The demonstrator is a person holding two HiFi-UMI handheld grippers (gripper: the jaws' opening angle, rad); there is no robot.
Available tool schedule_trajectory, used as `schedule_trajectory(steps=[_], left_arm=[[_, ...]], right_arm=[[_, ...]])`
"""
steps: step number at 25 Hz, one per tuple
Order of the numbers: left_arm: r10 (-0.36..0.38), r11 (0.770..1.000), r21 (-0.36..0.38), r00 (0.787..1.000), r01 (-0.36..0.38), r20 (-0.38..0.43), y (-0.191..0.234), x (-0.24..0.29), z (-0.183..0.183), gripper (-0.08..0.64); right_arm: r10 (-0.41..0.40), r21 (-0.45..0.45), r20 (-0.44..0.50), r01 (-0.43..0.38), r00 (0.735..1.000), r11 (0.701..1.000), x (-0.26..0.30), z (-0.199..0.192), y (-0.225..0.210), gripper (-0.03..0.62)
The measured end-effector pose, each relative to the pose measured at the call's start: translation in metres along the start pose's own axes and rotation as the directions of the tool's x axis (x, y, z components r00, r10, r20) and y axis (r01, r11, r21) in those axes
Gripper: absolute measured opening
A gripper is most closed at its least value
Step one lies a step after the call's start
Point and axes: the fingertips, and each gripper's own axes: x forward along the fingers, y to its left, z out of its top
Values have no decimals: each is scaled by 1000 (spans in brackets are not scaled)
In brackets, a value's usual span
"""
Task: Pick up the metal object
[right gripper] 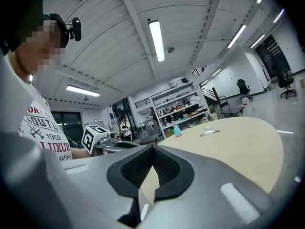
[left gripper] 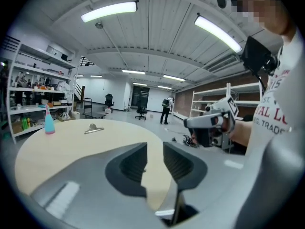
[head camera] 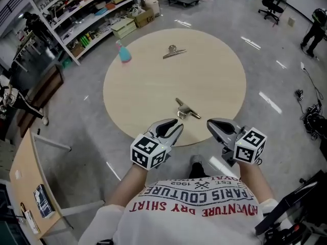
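A small brass-coloured metal object (head camera: pixel 187 110) lies on the round wooden table (head camera: pixel 153 91) near its front edge. A silver metal clip (head camera: pixel 173 51) lies further back; it also shows as the clip (left gripper: pixel 94 129) in the left gripper view and the clip (right gripper: pixel 208 131) in the right gripper view. My left gripper (head camera: pixel 177 127) hovers at the table's front edge, just short of the brass object, its jaws a little apart with nothing between them (left gripper: pixel 155 149). My right gripper (head camera: pixel 211 122) hangs level with it on the right, jaw tips together and empty (right gripper: pixel 152 149). Both gripper views miss the brass object.
A teal and pink bottle (head camera: pixel 123 52) stands at the table's back left. Storage shelves (head camera: pixel 87 14) line the far left, a wooden desk (head camera: pixel 23 188) stands near left, and cables (head camera: pixel 311 119) lie on the floor at right. A person (head camera: pixel 314 29) stands at far right.
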Motion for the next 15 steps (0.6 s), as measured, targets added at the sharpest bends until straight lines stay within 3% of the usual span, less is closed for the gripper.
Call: schedule_trajectory(steps=[1, 2, 5, 7, 9, 12, 13, 15], left_arm=[[11, 1000, -4, 1000, -11, -30, 13, 14, -10, 102], [24, 1000, -7, 998, -25, -62, 27, 29, -21, 180], [51, 999, -6, 989, -52, -142, 59, 70, -49, 303], [52, 999, 6, 978, -51, -201, 71, 94, -70, 335], [66, 998, 42, 952, -56, -299, 87, 125, -103, 368], [118, 989, 129, 884, -66, -452, 115, 166, -150, 373], [124, 988, 139, 870, -65, -477, 119, 173, -158, 367], [123, 988, 141, 865, -62, -487, 121, 179, -161, 341]], right_arm=[[-5, 10, -6, 5, 1000, 1000, 2, -2, -10, 2], [-12, 21, -11, 12, 1000, 1000, 4, -4, -21, 2], [-40, 44, -22, 41, 999, 998, 7, -7, -51, 2], [-58, 60, -29, 59, 998, 996, 8, -10, -70, 2], [-72, 82, -46, 76, 996, 994, 9, -13, -92, 2], [-90, 99, -62, 96, 994, 990, 13, -11, -127, 2], [-94, 103, -66, 100, 993, 990, 15, -11, -136, 2], [-94, 111, -75, 102, 993, 988, 18, -13, -146, 2]])
